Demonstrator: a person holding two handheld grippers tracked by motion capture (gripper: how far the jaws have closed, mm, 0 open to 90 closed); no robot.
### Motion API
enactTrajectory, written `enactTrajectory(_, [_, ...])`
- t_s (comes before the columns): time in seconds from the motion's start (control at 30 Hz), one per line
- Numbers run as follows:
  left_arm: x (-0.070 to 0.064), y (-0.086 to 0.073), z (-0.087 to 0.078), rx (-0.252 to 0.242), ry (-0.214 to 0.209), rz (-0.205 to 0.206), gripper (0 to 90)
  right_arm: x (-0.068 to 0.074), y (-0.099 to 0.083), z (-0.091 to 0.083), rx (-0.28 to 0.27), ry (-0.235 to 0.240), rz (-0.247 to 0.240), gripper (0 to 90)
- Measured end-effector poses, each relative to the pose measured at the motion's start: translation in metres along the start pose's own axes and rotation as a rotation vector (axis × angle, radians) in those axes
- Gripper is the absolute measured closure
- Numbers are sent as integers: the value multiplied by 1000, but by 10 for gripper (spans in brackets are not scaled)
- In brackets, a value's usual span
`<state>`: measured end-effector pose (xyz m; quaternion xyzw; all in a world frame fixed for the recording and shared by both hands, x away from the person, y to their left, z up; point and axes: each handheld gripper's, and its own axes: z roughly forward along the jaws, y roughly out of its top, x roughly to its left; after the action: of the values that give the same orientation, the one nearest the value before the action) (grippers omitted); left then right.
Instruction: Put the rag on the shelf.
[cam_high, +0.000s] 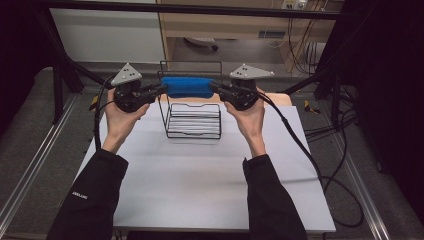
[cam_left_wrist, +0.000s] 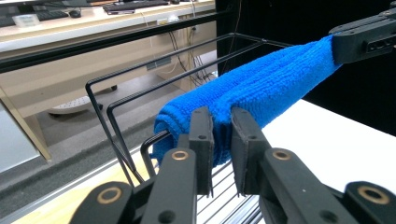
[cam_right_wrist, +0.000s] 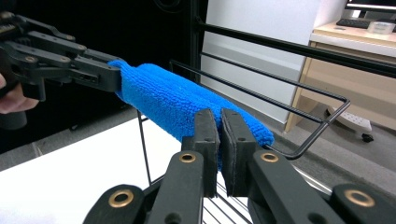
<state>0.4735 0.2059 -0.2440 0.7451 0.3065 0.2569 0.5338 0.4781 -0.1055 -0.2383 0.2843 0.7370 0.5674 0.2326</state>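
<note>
So, blue towel (cam_high: 188, 86) stretched over the wire rack (cam_high: 193, 120).
My left gripper (cam_high: 161, 89) and right gripper (cam_high: 214, 86) each pinch an end; the rack's tall back wires stand just behind, its ribbed base is bare.

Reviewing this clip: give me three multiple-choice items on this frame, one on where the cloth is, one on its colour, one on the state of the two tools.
1. Where is the cloth?
A. flat on the table
B. held up at the top of the wire rack
C. on the floor

2. What colour is the cloth?
A. blue
B. red
C. white

3. How are the left tool and right tool set?
A. both open, apart from the cloth
B. one shut, one open
C. each shut on one end of the cloth

Answers: 1 B, the high view shows it stretched between the hands at the rack's upper bars; 2 A, plainly blue in every view; 3 C, each gripper view shows its jaws pinching cloth.
</note>
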Motion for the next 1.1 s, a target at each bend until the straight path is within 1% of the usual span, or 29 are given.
enactTrajectory(0.13, [2, 4, -6, -3, -12, -12, 696, 0, -2, 1, 7, -1, -8, 863])
enactTrajectory(0.2, [3, 8, -11, -11, -18, -27, 670, 0, -4, 1, 14, -2, -12, 863])
enactTrajectory(0.3, [4, 16, -18, -36, -24, -44, 662, 1, -4, 2, 18, -3, -21, 862])
enactTrajectory(0.37, [5, 20, -21, -49, -29, -62, 663, 1, -5, 3, 20, -1, -27, 861])
enactTrajectory(0.43, [4, 23, -22, -50, -32, -72, 682, 1, -5, 3, 24, 1, -36, 859])
enactTrajectory(0.5, [4, 23, -18, -22, -28, -85, 724, 2, -6, 3, 30, 5, -44, 857])
enactTrajectory(0.6, [2, 18, -10, 38, -47, -96, 796, 2, -7, 4, 35, 6, -57, 854])
enactTrajectory(0.67, [0, 14, -4, 73, -67, -91, 838, 3, -7, 4, 39, 7, -60, 851])
enactTrajectory(0.73, [-2, 9, 0, 107, -73, -76, 872, 2, -7, 4, 41, 10, -67, 847])
enactTrajectory(0.77, [-3, 6, 3, 119, -78, -76, 884, 2, -7, 4, 43, 10, -68, 843])
enactTrajectory(0.87, [-4, 1, 7, 138, -80, -73, 900, 2, -8, 4, 47, 9, -75, 833])
enactTrajectory(0.93, [-5, -1, 9, 151, -73, -62, 900, 3, -8, 5, 53, 10, -72, 822])
enactTrajectory(1.03, [-5, -3, 11, 149, -65, -55, 900, 3, -8, 5, 55, 13, -64, 799])
enactTrajectory(1.1, [-5, -5, 12, 154, -60, -46, 900, 3, -8, 4, 47, 16, -55, 773])
